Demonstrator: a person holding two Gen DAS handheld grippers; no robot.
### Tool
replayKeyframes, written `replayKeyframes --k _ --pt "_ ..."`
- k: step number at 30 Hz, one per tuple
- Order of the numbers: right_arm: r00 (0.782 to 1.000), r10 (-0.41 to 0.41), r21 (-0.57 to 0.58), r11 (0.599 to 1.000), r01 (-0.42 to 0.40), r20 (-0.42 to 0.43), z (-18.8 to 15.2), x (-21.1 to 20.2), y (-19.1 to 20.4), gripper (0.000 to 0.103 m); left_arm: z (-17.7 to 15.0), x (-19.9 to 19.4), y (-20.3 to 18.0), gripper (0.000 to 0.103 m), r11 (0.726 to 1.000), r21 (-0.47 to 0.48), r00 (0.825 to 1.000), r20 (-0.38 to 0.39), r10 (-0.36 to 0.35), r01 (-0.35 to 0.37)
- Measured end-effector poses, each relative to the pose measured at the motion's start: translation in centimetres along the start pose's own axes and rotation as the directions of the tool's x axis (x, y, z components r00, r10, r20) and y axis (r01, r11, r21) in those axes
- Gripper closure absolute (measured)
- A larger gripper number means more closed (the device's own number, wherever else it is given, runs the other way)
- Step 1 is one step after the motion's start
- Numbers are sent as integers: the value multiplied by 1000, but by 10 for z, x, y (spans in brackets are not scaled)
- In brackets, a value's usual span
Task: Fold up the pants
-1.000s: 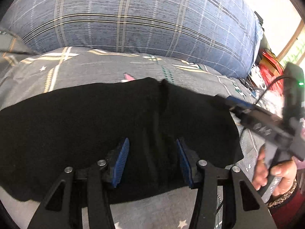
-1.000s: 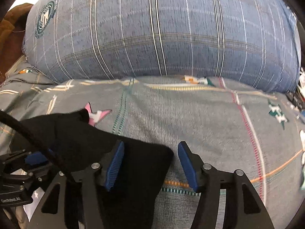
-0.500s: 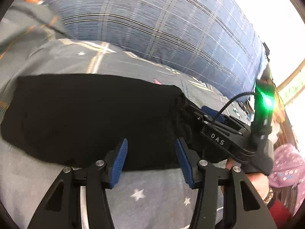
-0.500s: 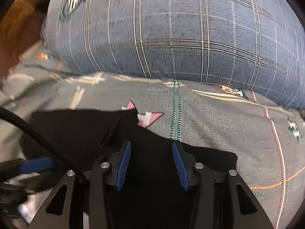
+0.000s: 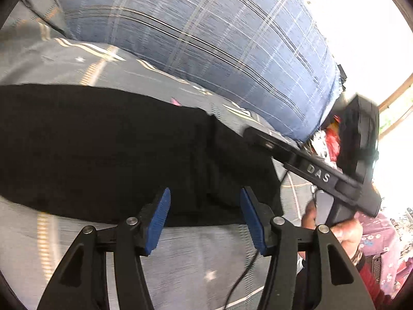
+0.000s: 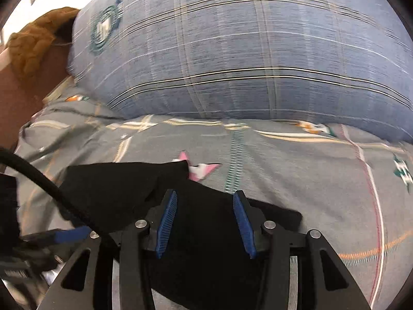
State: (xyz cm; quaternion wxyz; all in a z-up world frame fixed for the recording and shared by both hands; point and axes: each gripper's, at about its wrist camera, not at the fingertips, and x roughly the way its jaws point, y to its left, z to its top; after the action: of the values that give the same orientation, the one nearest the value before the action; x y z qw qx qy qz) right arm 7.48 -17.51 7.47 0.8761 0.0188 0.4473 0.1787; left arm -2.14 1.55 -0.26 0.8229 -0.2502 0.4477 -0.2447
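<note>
the black fabric pants [image 5: 108, 149] lie flat on the grey patterned bedsheet [image 6: 296, 170], in front of the big blue plaid pillow [image 6: 245, 51]. both the left gripper [image 5: 205, 206] and right gripper [image 6: 205, 211] hang over the pants with jaws wide apart, gripping nothing. both views are motion-blurred and the pants' black swallows any fold lines, so can't tell how folded they are.

Blue plaid pillow [image 6: 258, 59] on grey bedsheet [image 6: 296, 170].

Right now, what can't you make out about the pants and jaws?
- Left wrist view: the pants are one black mass; fold lines unreadable.
- Right wrist view: the pants' near edge is hidden under the right gripper; motion blur.
- Left gripper: fabric contact unclear.
</note>
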Motion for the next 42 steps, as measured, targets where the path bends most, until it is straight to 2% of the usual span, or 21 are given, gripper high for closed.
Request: replayKeyframes --k 3,4,9,10,11,12,13,14,16,20,25,37,40,42 --pt "997 37 -116 992 -45 -70 14 17 14 49 0 13 -5 48 999 -14 999 4 -39 39" --pt "995 30 -149 988 -43 -92 19 23 16 46 0 16 -7 48 999 -18 999 6 -45 45" --pt "986 -24 -244 970 -17 -165 26 54 24 46 -1 34 -9 48 1000 -20 1000 6 -24 24" --pt "984 -33 -261 965 -15 -177 25 59 25 50 -3 36 -9 49 999 -23 1000 16 -27 27" --pt "983 -32 -273 962 -19 -180 23 62 27 60 -5 36 -10 51 1000 -19 999 27 -24 24" --pt "983 -26 -284 958 -28 -182 22 63 29 67 -6 36 -11 57 1000 -13 999 34 -18 18" --pt "983 -31 -290 957 -23 -179 21 63 31 82 -3 41 -12 81 1000 -9 999 33 -11 11" --pt "984 -41 -294 956 -13 -175 20 62 32 92 -2 45 -9 96 1000 -13 1000 16 -14 15" --pt "984 -57 -295 955 6 -167 18 57 35 96 -2 43 -6 96 999 -28 999 18 -31 32" --pt "988 -77 -318 948 31 -132 19 41 45 96 -2 31 -9 96 998 -33 998 38 -55 56" --pt "992 -54 -314 949 15 -115 24 27 55 96 1 19 -10 96 997 -42 997 55 -59 61" --pt "979 -44 -307 952 -20 -200 21 74 75 96 -15 3 27 96 988 -146 998 40 -39 44" --pt "977 -63 -296 955 -1 -203 20 83 70 91 -15 6 31 94 985 -164 998 28 -47 51" --pt "978 -73 -296 955 12 -195 22 79 66 77 -11 5 31 90 986 -158 999 17 -49 51"
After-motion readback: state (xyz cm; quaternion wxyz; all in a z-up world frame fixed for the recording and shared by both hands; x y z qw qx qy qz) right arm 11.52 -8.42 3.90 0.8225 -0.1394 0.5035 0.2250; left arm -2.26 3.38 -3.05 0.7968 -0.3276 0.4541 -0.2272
